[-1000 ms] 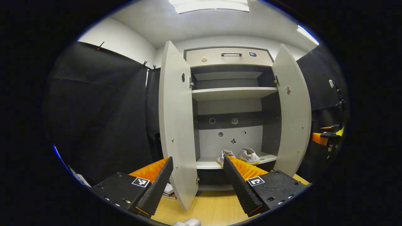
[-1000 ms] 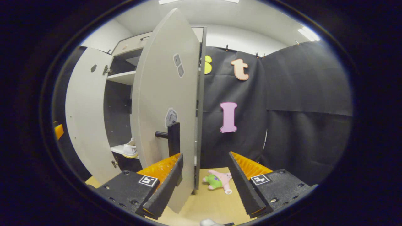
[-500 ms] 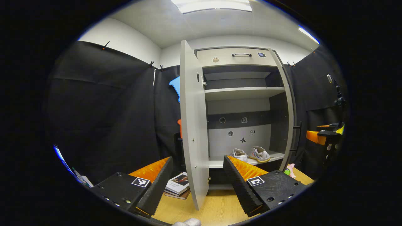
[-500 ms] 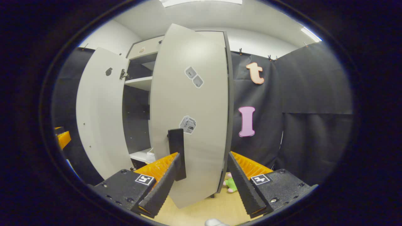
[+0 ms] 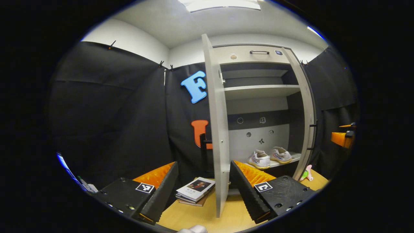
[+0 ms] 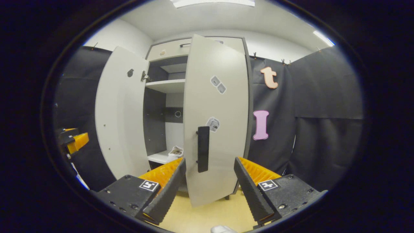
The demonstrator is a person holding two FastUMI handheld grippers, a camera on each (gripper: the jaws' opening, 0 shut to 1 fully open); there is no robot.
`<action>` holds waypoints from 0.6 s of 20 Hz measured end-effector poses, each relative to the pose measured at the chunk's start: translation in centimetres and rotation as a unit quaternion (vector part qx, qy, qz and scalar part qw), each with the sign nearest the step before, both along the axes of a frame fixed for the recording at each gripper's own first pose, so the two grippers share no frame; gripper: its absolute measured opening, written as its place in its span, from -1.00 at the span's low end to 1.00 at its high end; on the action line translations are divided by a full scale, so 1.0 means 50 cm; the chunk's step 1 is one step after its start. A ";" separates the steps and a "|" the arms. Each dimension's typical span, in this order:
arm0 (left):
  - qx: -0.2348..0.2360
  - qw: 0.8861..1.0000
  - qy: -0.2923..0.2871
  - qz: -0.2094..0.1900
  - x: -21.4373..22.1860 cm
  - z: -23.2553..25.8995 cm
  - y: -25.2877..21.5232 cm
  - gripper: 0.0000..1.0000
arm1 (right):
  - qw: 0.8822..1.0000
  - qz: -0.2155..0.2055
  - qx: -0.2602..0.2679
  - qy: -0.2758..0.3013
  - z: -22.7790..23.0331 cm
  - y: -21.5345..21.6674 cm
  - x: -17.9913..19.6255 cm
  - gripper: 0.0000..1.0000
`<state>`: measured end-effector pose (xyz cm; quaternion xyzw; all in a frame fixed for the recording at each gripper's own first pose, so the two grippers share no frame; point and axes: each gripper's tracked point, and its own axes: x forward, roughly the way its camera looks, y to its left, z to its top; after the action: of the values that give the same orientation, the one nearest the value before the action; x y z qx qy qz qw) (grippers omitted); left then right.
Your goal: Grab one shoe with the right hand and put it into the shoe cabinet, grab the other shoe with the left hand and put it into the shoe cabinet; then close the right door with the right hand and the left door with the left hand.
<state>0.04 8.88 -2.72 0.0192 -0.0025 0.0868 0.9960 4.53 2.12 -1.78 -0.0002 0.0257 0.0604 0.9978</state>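
Both grippers stand with fingers apart, holding nothing: left gripper (image 5: pixel 203 189), right gripper (image 6: pixel 208 187). Shoes (image 5: pixel 270 157): two, side by side on the bottom shelf of the shoe cabinet (image 5: pixel 258 92), already stowed. Right door (image 6: pixel 215 119): partly shut, its outer face and upright black handle (image 6: pixel 203 149) directly ahead of the right gripper, between its fingers in line of sight; contact likely absent, though the fisheye makes that hard to judge. Left door (image 5: pixel 217 129): standing wide open, seen nearly edge-on just ahead of the left gripper, long axis vertical, free edge toward the camera. Left gripper is the nearer to it. Change over the last second: right door has swung from wide open to well toward closed; left gripper view has shifted leftward, bringing books (image 5: pixel 195 188) on the floor into sight. Plush toy (image 5: pixel 306 173) lies right of the cabinet.
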 end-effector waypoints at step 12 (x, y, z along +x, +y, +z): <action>-0.018 1.000 0.022 0.000 0.203 -0.106 0.164 0.93 | 0.999 -0.005 -0.019 0.026 -0.049 0.093 -0.099 0.89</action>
<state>10.19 17.09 -8.00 0.0034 0.0205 0.0865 0.9960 -0.42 6.75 -4.20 -0.0173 0.0529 0.0553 0.9969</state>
